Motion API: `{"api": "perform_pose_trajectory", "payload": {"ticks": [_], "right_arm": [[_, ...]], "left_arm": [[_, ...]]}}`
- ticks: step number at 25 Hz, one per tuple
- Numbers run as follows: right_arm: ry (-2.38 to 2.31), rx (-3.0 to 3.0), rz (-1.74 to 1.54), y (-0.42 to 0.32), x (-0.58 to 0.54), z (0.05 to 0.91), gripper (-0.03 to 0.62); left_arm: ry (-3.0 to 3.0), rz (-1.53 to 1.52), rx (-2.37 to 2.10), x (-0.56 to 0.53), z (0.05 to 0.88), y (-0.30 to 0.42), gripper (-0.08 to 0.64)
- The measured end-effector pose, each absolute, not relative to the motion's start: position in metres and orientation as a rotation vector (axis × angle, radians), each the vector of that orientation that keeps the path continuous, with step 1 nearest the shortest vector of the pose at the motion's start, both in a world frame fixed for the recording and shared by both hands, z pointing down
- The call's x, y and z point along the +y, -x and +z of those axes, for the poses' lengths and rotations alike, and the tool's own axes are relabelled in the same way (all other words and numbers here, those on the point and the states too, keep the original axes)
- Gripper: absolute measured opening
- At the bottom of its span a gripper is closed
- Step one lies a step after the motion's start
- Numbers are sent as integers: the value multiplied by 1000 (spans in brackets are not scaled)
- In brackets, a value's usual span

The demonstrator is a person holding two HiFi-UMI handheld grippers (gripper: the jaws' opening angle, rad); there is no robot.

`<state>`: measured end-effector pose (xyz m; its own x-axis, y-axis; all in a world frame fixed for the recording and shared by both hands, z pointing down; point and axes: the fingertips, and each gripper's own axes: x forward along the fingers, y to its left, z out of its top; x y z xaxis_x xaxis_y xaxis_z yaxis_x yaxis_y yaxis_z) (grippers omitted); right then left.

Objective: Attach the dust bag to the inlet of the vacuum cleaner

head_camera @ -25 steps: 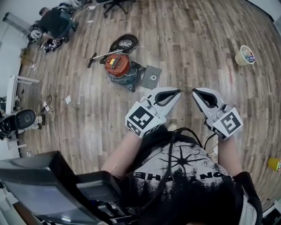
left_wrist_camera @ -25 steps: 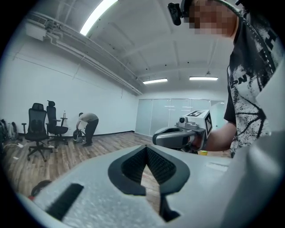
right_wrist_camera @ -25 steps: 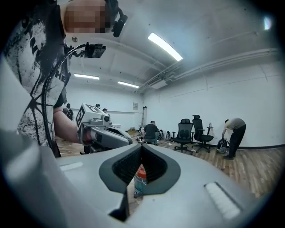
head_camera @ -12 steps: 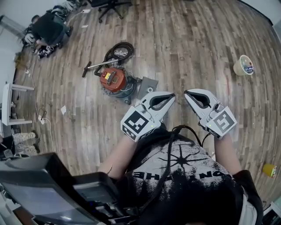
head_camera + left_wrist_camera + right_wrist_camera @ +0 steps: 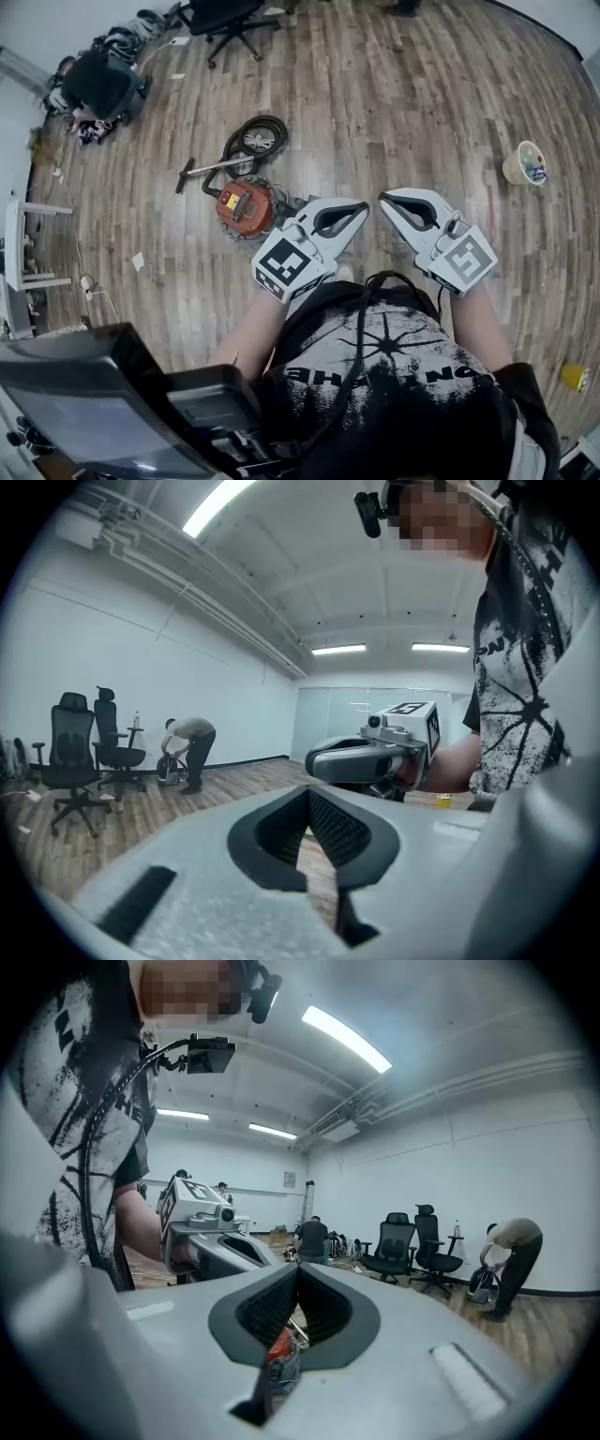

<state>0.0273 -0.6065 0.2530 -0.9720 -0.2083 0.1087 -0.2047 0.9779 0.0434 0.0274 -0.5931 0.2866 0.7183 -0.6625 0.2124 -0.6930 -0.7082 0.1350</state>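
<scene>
Approach | I'm closing on vacuum cleaner (image 5: pixel 246 207), drifting down to centre-left, beside left gripper (image 5: pixel 362 208) | it and right gripper (image 5: pixel 384 201) riding fully closed, empty | dust bag not showing, pickup pending

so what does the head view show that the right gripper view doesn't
Only the head view: the white bowl out to the right and the dark screen at bottom left. Only the right gripper view: the ceiling light strips. Both: the red vacuum cleaner, the left gripper and the right gripper, its tongs shut.
</scene>
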Motion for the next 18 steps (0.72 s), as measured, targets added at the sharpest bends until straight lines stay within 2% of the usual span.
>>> {"api": "perform_pose_trajectory", "payload": {"ticks": [6,12,18], "right_arm": [[-146,-3030,-21,-7,-647,260,3],[205,-3055,150,16,-709,267,3],[639,-2962,30,23,-735,268,3]], "left_arm": [[-2623,207,-1241,-627,291,-4,-3],[-2430,161,-1568,-679,294,17,-3],[-2163,91,-1896,-704,288,21,-3]]}}
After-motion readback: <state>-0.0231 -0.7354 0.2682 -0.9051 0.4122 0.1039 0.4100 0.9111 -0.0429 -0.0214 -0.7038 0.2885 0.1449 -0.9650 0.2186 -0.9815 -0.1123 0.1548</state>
